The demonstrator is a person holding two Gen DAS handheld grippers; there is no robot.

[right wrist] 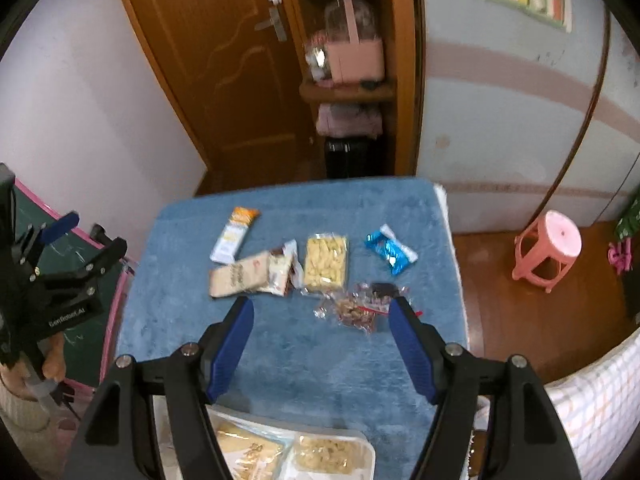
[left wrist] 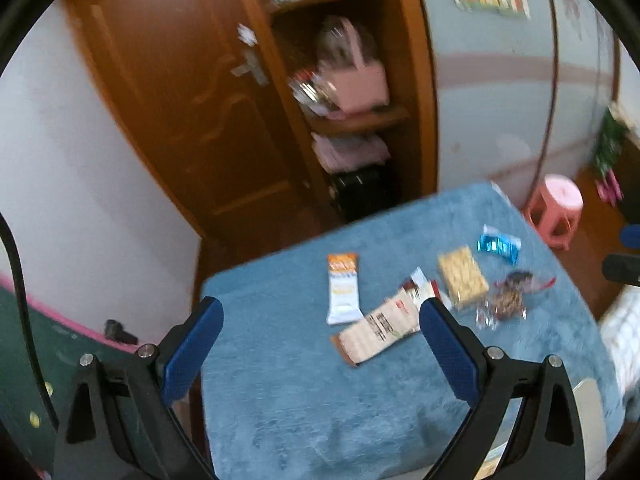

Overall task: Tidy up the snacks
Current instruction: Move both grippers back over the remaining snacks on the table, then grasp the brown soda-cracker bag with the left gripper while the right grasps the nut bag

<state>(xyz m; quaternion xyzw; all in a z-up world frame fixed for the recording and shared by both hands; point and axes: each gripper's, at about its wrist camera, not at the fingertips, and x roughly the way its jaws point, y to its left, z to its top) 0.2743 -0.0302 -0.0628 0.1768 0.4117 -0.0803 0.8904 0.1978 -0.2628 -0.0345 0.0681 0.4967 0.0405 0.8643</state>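
Several snack packets lie on a table under a blue cloth (right wrist: 300,360). They are an orange-and-white bar (right wrist: 234,234), a beige packet (right wrist: 240,274), a clear bag of yellow crackers (right wrist: 325,264), a blue wrapper (right wrist: 390,252) and a clear bag of nuts (right wrist: 360,306). My right gripper (right wrist: 322,304) hovers open above the near side of them, holding nothing. My left gripper (left wrist: 320,302) is also open and empty, over the table's left part, near the bar (left wrist: 342,288) and beige packet (left wrist: 372,332). In the right wrist view the left gripper (right wrist: 92,236) is off the table's left edge.
A white tray (right wrist: 372,450) with more snacks sits at the table's near edge. A pink stool (right wrist: 548,252) stands on the floor to the right, a checked bed cover (right wrist: 592,400) nearer. Behind are a wooden door (right wrist: 208,80) and shelves with a pink bag (right wrist: 356,56).
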